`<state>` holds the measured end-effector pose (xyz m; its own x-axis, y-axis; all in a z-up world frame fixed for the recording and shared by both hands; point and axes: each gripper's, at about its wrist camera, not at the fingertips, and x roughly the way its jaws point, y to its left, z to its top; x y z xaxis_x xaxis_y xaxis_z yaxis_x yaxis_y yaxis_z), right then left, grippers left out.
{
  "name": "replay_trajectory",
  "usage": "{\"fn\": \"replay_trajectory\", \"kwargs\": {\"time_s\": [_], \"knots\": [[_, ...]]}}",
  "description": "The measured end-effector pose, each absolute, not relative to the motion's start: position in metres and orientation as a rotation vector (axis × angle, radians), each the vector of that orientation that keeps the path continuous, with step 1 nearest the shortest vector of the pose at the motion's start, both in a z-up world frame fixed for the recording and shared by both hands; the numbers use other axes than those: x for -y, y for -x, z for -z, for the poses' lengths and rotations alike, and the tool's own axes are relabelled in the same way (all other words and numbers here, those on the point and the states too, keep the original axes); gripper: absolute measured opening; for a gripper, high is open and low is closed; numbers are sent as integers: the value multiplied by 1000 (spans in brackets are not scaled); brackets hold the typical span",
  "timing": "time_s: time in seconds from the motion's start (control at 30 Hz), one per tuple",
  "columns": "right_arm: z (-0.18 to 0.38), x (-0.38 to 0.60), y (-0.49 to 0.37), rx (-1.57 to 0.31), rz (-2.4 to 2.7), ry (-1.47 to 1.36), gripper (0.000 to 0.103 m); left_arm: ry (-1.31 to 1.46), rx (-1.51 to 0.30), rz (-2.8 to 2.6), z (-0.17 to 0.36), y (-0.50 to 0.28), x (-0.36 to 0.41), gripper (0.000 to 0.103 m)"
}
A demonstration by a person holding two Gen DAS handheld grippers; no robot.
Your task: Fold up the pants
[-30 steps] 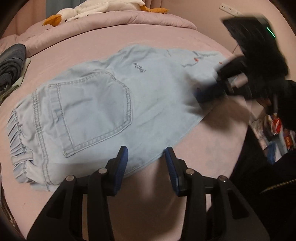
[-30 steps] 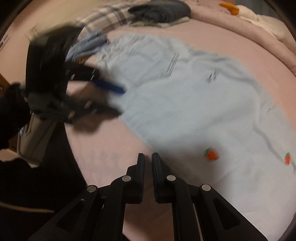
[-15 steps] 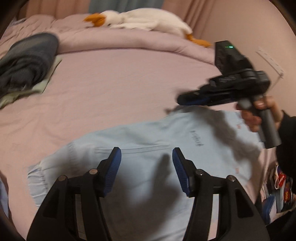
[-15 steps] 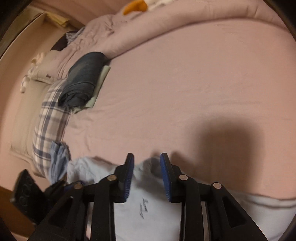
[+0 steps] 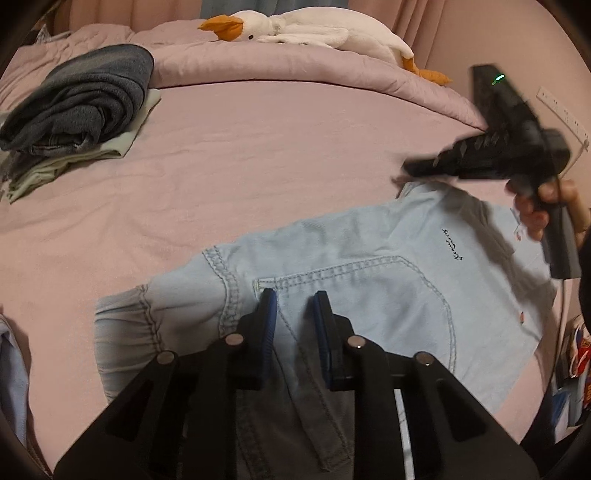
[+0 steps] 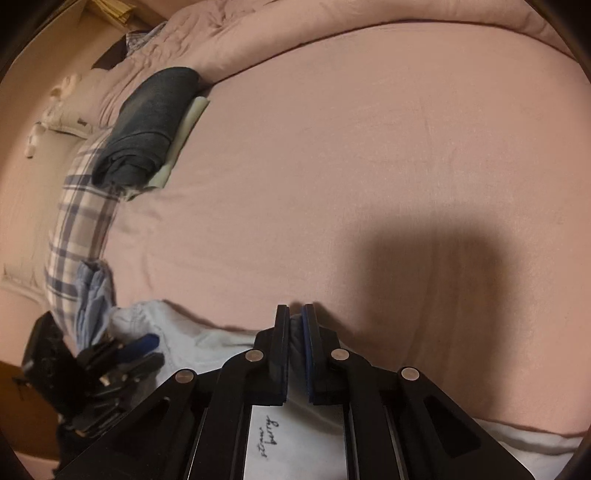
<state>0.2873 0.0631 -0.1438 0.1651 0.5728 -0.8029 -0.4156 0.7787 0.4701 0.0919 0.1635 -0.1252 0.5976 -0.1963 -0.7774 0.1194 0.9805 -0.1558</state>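
Light blue denim pants [image 5: 369, 280] lie flat on the pink bed, back pocket up, elastic waistband at the left. My left gripper [image 5: 294, 299] is open, its blue-padded fingers over the pocket's upper left corner. My right gripper [image 6: 294, 317] is shut on a pinch of the pants' far edge [image 6: 295, 325]. It also shows in the left wrist view [image 5: 424, 171] at the pants' far right corner. The left gripper shows in the right wrist view [image 6: 147, 347] at the waistband end. The pants show there too [image 6: 207, 343].
A folded dark grey garment on a pale one [image 5: 81, 99] lies at the back left. A white goose plush [image 5: 314, 33] lies on the rolled pink duvet [image 5: 295, 74] at the back. A plaid cloth [image 6: 81, 221] lies along the bed's left edge.
Both grippers came down onto the pants. My right gripper closed from open onto the far edge. My left gripper narrowed its gap and now sits over the pocket corner.
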Motion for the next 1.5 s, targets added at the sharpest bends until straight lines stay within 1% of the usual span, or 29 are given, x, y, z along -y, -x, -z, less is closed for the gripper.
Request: {"fn": "replay_trajectory", "kwargs": {"time_s": [0.03, 0.13, 0.23, 0.4, 0.53, 0.6, 0.77, 0.9, 0.93, 0.97, 1.0, 1.03, 1.07, 1.1, 1.17, 1.27, 1.33, 1.43, 1.47, 1.5], "knots": [[139, -59, -285, -1188, -695, -174, 8, 96, -913, 181, 126, -91, -164, 22], [109, -26, -270, -1025, -628, -251, 8, 102, -915, 175, 126, -92, -165, 22], [97, -2, -248, -996, -599, -191, 8, 101, -917, 160, 125, -94, -164, 22], [113, 4, -200, -986, -685, -11, 8, 125, -939, 130, 124, -98, -165, 22], [145, 8, -199, -1010, -582, 77, 8, 115, -955, 104, 122, -98, -163, 22], [146, 37, -200, -984, -564, -11, 8, 115, -963, 98, 122, -99, -163, 21], [143, 140, -196, -948, -351, -32, 8, 110, -984, 72, 122, -103, -161, 21], [144, 262, -195, -930, -99, -101, 8, 94, -1007, 22, 120, -107, -156, 20], [143, 278, -195, -930, -54, -114, 8, 87, -1017, 0, 118, -109, -152, 20], [142, 297, -195, -930, 12, -121, 8, 76, -1023, -18, 117, -109, -149, 23], [138, 317, -194, -917, 81, -137, 8, 65, -1029, -34, 113, -110, -143, 33], [135, 324, -193, -907, 108, -151, 8, 62, -1027, -35, 110, -110, -136, 40], [131, 331, -191, -894, 120, -173, 11, 67, -1017, -23, 107, -108, -129, 52], [127, 334, -188, -879, 112, -203, 20, 80, -1005, 7, 103, -106, -120, 56], [122, 322, -180, -860, 38, -234, 28, 89, -984, 98, 97, -104, -89, 57], [122, 283, -155, -829, -96, -218, 28, 84, -980, 225, 97, -103, -43, 57], [129, 260, -139, -841, -208, -210, 28, 71, -988, 332, 103, -102, -3, 57], [144, 228, -119, -868, -294, -106, 28, 62, -1017, 390, 116, -102, 30, 57], [148, 228, -115, -865, -287, -72, 28, 74, -1035, 400, 123, -102, 38, 59], [153, 233, -112, -856, -262, -43, 28, 61, -1035, 392, 126, -101, 41, 65]]}}
